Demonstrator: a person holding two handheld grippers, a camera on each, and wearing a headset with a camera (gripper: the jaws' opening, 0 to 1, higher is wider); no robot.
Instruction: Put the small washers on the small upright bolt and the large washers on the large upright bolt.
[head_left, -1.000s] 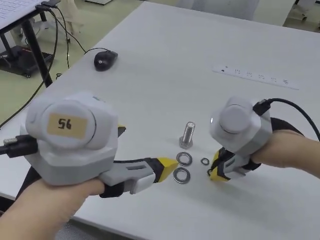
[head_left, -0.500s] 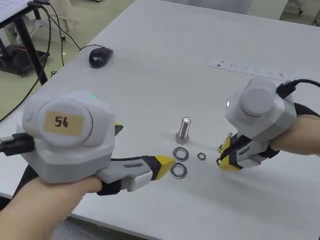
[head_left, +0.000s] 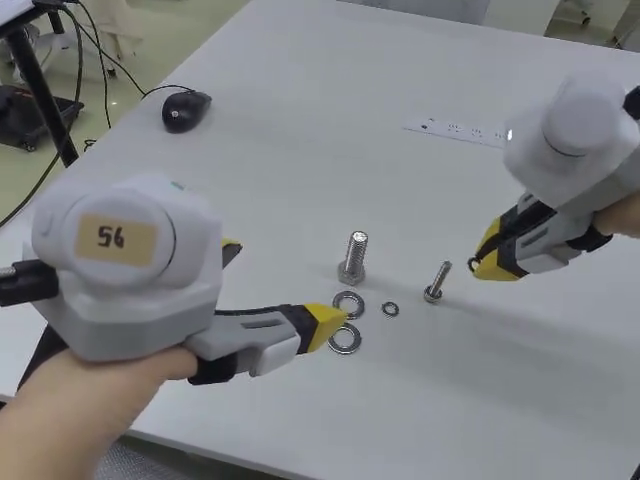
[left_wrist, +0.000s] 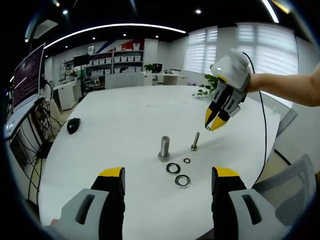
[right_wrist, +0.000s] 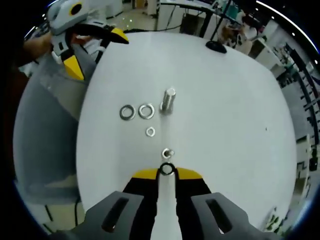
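Lighting: bright, even; ceiling strip light (left_wrist: 115, 25) and blind-covered windows (left_wrist: 260, 45). Shadows: soft, faint, on white table (head_left: 330, 130) below right gripper (head_left: 478, 268). Focus: sharp. Gripper views: fisheye, lines bowed toward edges.

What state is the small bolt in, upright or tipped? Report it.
Upright. The small bolt stands head-down on the table, shank pointing up, beside the large bolt.
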